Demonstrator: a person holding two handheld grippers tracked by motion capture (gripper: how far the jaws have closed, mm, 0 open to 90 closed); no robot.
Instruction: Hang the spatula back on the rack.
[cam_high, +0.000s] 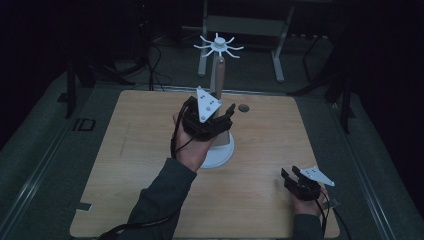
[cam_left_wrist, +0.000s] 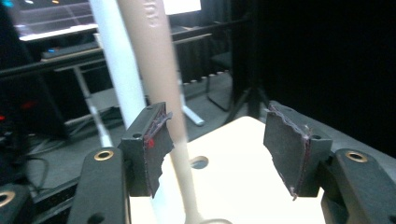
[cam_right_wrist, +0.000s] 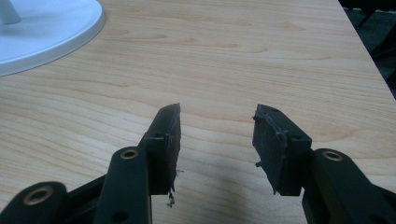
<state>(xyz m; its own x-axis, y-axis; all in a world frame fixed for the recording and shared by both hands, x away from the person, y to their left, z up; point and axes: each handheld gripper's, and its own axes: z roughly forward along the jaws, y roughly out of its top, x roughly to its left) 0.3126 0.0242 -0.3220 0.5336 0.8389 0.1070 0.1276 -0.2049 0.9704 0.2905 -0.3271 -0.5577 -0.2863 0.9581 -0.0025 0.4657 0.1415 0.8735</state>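
The left gripper (cam_high: 226, 114) is up at the white stand (cam_high: 218, 150), its 2 jaws spread wide. A beige utensil handle (cam_left_wrist: 161, 88) hangs from the stand's spoked top (cam_high: 218, 46) and lies against the left pad (cam_left_wrist: 156, 147), with the other pad (cam_left_wrist: 286, 151) well apart from it, so nothing is pinched yet. It looks lined up to close on that handle and lift it off its hook. The stand's white pole (cam_left_wrist: 119, 70) sits just behind the handle. The right gripper (cam_right_wrist: 216, 144) rests low over the bare wooden table (cam_right_wrist: 243, 60), jaws spread and holding nothing, well clear of the stand's base (cam_right_wrist: 51, 32), probably to stay out of the way.
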